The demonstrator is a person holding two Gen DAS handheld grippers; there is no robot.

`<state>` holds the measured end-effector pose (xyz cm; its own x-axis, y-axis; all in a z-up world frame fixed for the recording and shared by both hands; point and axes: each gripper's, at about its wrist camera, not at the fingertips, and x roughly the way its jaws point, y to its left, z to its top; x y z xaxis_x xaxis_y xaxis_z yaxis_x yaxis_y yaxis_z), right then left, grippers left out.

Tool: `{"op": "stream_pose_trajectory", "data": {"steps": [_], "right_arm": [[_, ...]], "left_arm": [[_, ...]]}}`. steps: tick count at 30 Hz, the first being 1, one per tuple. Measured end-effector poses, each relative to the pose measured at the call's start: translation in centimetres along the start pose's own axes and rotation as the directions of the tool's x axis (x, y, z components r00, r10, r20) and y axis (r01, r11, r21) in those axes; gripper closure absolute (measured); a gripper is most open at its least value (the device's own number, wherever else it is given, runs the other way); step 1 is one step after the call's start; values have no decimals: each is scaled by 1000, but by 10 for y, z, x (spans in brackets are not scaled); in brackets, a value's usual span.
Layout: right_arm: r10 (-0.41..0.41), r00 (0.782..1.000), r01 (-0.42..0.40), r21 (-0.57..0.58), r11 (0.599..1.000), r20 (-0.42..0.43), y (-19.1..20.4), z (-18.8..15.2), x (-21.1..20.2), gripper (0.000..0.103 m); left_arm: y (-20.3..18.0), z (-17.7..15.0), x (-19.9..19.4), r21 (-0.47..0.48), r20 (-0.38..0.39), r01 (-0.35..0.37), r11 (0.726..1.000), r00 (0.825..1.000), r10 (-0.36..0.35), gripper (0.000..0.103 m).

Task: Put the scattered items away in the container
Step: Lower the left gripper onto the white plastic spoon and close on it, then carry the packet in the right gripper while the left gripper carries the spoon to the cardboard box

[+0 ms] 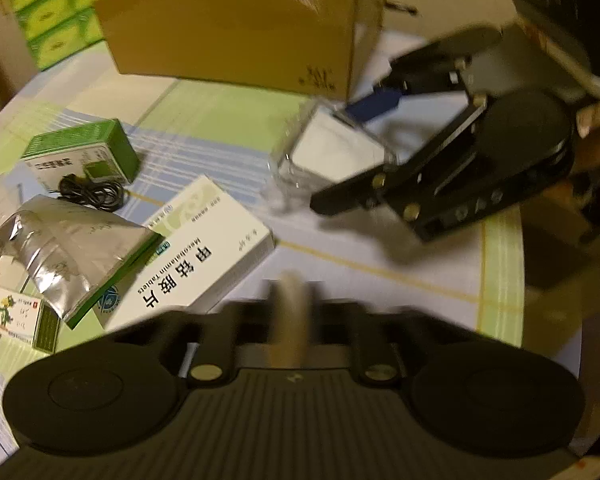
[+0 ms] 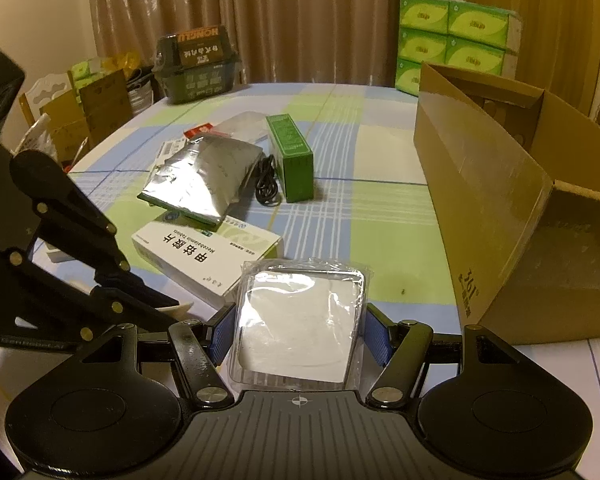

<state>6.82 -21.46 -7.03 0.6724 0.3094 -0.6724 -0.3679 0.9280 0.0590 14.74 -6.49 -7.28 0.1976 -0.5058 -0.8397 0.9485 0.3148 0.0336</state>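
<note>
A: Checked blue-and-green cloth [image 2: 384,152] is covering the round table, with curtains hanging behind. At the left edge of the right wrist view the left gripper [image 2: 162,304] is reaching in, jaws shut on something pale and thin; what it is, I cannot tell.

B: Centre-left, the scattered things are lying together: a crinkled silver foil pouch [image 2: 204,180], a white medicine carton [image 2: 210,258], a coiled black cable [image 2: 267,184] and an upright green box [image 2: 291,158].

A: Lower centre, the right gripper [image 2: 300,334] is clamping a clear plastic-wrapped white packet [image 2: 300,328] between its blue pads [image 2: 223,334].

B: That film is looking slippery, so the packet could be sliding out on the way over.

A: At the right, the open brown cardboard box [image 2: 500,184] is waiting. Its near wall is standing tall, so a low carry could be clipping it and shoving the box.
</note>
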Motion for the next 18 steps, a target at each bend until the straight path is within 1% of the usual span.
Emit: {"op": "stream_pose_trajectory", "data": {"steps": [3,7,10,13,18], "right_arm": [[-2,1000,2,2,1000,8,0,0,-3,40],[-5,1000,5,8,1000,12,-1,0,-5,40],[-4,1000,4,11,1000,14,-2,1,-6,40],[-4,1000,4,10,1000,19,-2,1,-7,40],[-2,999,2,9,1000,32,-1,3,-12,40]], "left_arm": [[-3,-1,-1,-23,10,-35,999,999,35,100],[-9,-7,0,-8,-13,-72,997,997,72,99],[-13,-10,0,-28,-9,-101,994,995,101,99],[-20,-12,-1,-19,-10,-124,992,992,124,99],[-28,-12,-6,-63,1,-179,982,984,179,100]]}}
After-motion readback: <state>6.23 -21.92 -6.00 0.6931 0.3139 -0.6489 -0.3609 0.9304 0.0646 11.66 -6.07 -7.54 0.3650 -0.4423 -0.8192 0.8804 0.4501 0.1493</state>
